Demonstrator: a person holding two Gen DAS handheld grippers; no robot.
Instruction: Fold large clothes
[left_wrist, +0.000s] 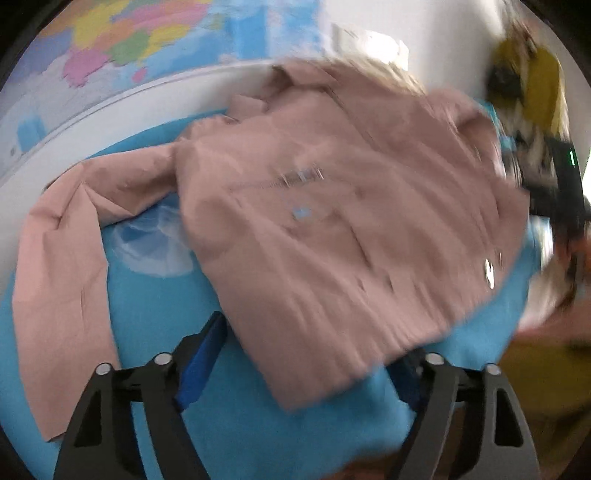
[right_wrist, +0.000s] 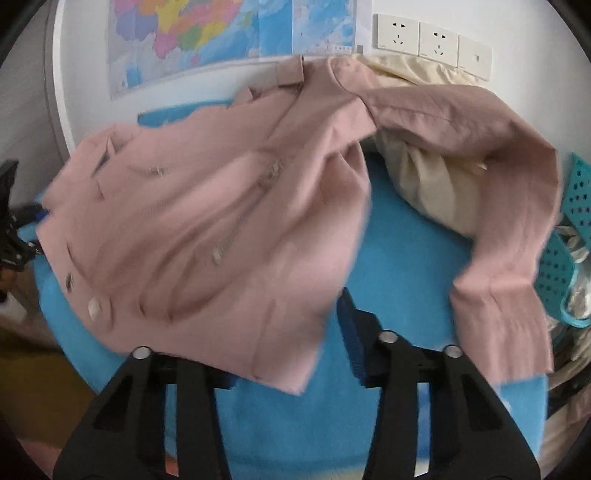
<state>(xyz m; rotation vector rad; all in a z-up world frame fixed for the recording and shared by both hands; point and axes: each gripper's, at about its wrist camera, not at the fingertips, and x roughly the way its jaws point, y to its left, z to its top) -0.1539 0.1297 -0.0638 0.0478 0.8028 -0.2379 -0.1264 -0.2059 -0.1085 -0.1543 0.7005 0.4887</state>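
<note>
Loosely spread on the blue cloth (right_wrist: 406, 258), the pink jacket (right_wrist: 207, 221) may bunch when folded, since both wide-open grippers (left_wrist: 314, 365) (right_wrist: 284, 343) hold nothing.

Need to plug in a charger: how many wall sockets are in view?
3, in a row on the wall above the jacket, right of the map: left, middle, right. Others may be hidden.
</note>
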